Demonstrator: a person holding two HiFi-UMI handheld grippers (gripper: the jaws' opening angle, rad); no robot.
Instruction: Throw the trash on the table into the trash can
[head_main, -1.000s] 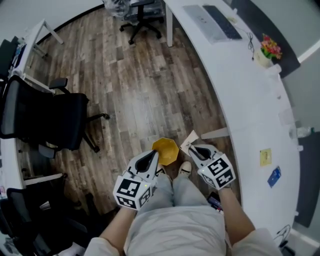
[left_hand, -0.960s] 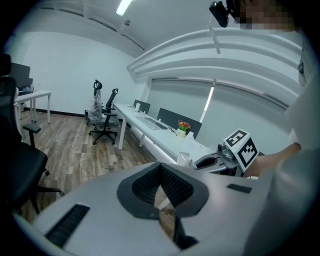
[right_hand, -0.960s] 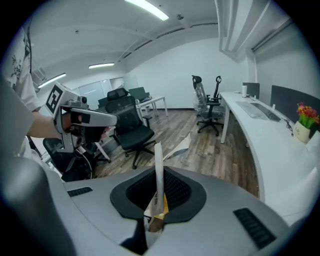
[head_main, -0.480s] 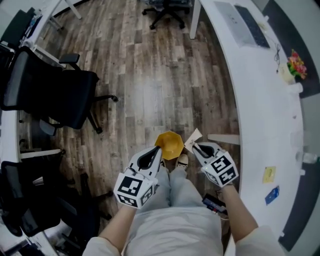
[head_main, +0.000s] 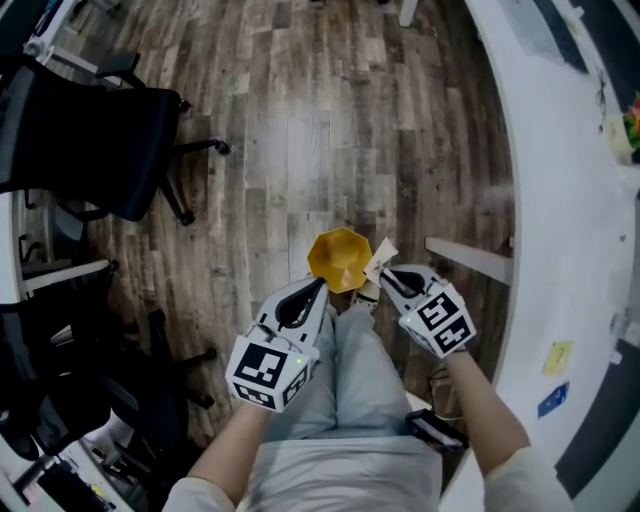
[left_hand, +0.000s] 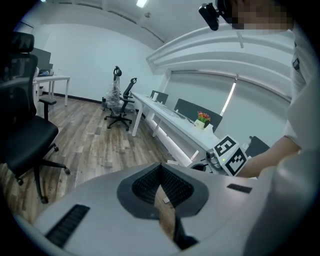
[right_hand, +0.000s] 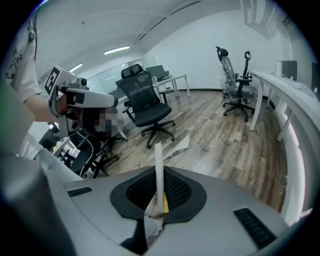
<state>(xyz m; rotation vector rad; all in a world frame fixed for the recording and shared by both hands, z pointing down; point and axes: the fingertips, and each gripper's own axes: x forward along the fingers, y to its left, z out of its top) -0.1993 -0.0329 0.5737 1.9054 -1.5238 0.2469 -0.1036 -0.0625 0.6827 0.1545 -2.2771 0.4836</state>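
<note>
The right gripper (head_main: 386, 277) is found with its fingers (right_hand: 176, 192) pinching a thin white paper scrap (head_main: 381, 256), which stands upright between them. The scrap is held above the floor (head_main: 300, 120), just beside the right rim of the yellow trash can (head_main: 340, 258), not squarely over its mouth. The left gripper (head_main: 318, 287) is seen with its fingers pressed together on nothing, its tip close to the can's left rim. The can is set on the floor by the person's shoes, apart from the white counter (head_main: 560, 200). Risk is judged as follows: if released here, the light scrap could flutter past the rim onto the floor, and the can could be knocked over by either gripper.
</note>
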